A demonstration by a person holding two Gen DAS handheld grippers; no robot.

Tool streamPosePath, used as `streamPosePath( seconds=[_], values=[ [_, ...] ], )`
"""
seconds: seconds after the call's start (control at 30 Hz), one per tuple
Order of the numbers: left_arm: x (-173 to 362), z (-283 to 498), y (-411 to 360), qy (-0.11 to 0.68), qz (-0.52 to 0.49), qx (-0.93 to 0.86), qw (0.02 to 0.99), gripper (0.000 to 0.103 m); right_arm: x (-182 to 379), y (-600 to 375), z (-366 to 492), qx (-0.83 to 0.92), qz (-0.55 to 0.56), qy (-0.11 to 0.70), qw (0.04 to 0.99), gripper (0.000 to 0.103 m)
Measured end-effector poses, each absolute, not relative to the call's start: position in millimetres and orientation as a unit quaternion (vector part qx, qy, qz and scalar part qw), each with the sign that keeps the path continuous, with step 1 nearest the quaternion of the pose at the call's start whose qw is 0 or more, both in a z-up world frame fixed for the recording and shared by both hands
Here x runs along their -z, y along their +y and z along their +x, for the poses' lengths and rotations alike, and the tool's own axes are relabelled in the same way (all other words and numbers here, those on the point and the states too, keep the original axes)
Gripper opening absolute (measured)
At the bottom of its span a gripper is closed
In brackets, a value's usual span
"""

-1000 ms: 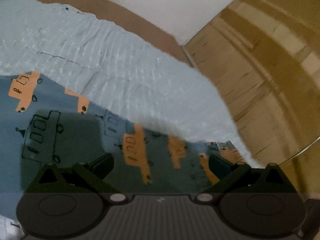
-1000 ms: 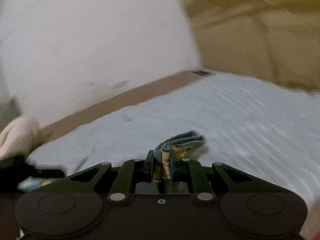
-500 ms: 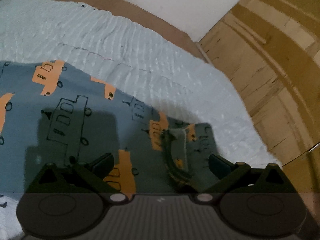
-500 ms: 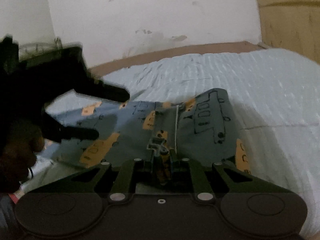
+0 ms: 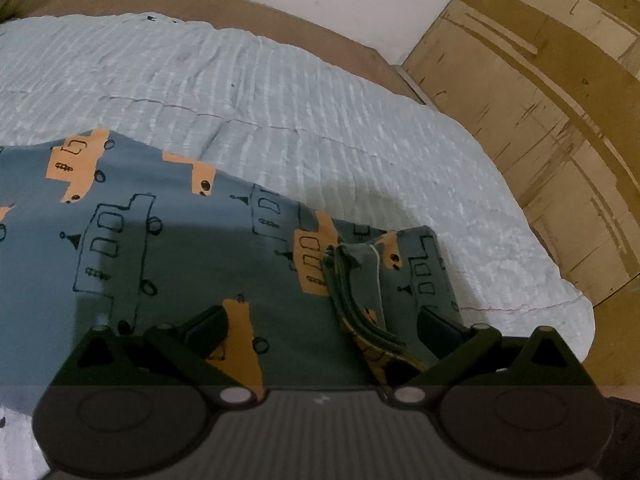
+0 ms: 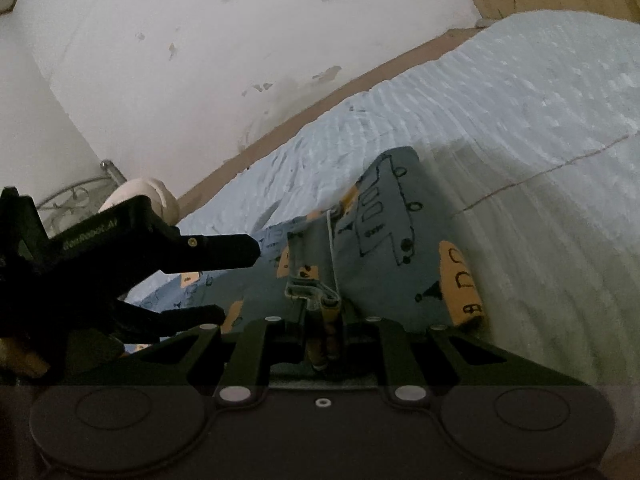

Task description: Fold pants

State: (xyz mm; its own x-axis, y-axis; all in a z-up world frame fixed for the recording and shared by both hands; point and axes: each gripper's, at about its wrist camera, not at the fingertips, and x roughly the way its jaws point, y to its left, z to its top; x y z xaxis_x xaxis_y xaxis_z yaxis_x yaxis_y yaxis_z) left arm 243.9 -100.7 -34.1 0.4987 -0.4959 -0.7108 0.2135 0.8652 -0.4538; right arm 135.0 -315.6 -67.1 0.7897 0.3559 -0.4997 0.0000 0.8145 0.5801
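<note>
Pinching the bunched hem of the vehicle-print pants point(image 6: 384, 240), the right gripper point(image 6: 324, 332) stays clamped; the left gripper point(image 5: 320, 320) hangs released above them on the blue quilt point(image 5: 280, 100). Releasing early could let the fold at 12 o'clock spring open.

Home bedroom, quilted blue bedspread point(image 5: 320, 100), scuffed white wall point(image 6: 240, 40), wooden wardrobe point(image 5: 540, 100)

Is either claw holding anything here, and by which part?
The right claw pinches the pants by their bunched, layered edge. The left claw is open, holding nothing.
</note>
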Motion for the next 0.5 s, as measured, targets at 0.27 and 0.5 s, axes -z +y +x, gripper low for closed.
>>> streamPosePath(
  seconds=[0.27,0.5],
  values=[
    [39,245,-105,0.461,-0.162,0.216,0.845,0.102,64,-324,129,-0.098,0.341,0.303,0.885,0.017],
    [51,248,-110,0.473,-0.253,0.243,0.808,0.083,78,-346,122,-0.096,0.46,0.291,0.833,0.017]
  ],
)
